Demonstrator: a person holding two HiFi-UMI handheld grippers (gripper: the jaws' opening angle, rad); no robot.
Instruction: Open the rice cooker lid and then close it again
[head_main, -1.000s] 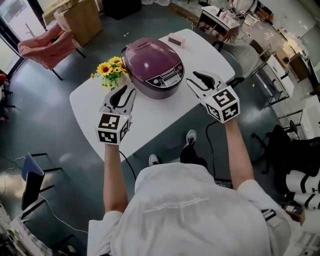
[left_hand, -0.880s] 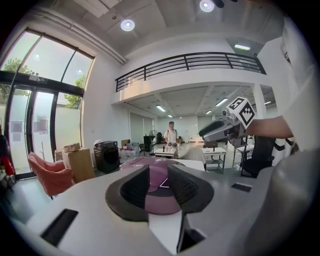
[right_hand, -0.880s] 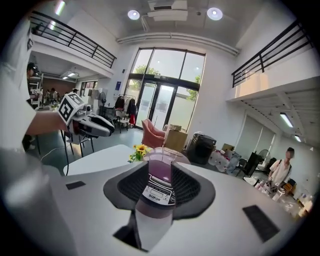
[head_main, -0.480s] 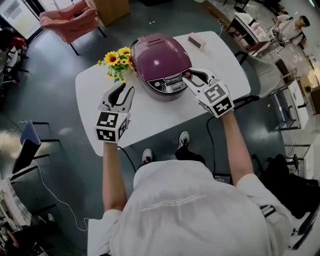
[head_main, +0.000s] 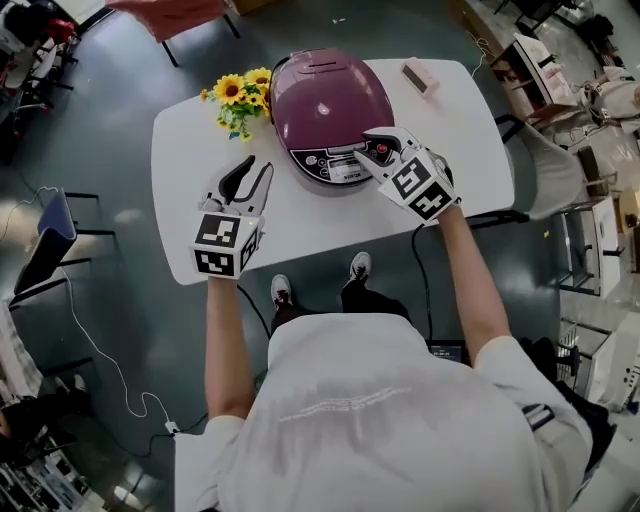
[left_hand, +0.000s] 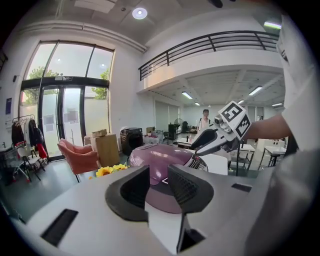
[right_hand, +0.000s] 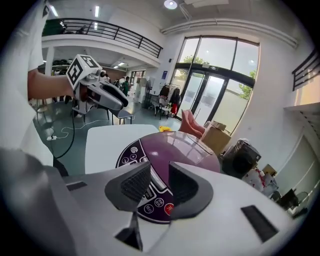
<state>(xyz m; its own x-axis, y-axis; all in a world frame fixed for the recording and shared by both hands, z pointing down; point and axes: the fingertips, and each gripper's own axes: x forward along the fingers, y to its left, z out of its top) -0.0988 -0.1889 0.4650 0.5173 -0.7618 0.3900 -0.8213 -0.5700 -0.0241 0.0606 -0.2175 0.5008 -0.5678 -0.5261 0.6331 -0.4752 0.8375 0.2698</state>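
I see the rice cooker (head_main: 330, 100) in glossy plum purple. Its control panel (right_hand: 145, 192) is a darker purple with white-outlined buttons and one red button (right_hand: 169, 207). The desk (head_main: 190, 160) is plain white. Left of the cooker, the sunflowers (head_main: 238, 95) are yellow with dark centres and green leaves. At the far right of the desk, a small box (head_main: 417, 76) is pale pink. The left hand-held gripper (head_main: 250, 170) and the right hand-held gripper (head_main: 372, 140) have white bodies, black jaws with finely textured pads, and black-and-white square markers. The floor (head_main: 100, 120) is dark grey-green, the armchair (left_hand: 77, 156) salmon pink, and the person's shirt (head_main: 380, 420) white.
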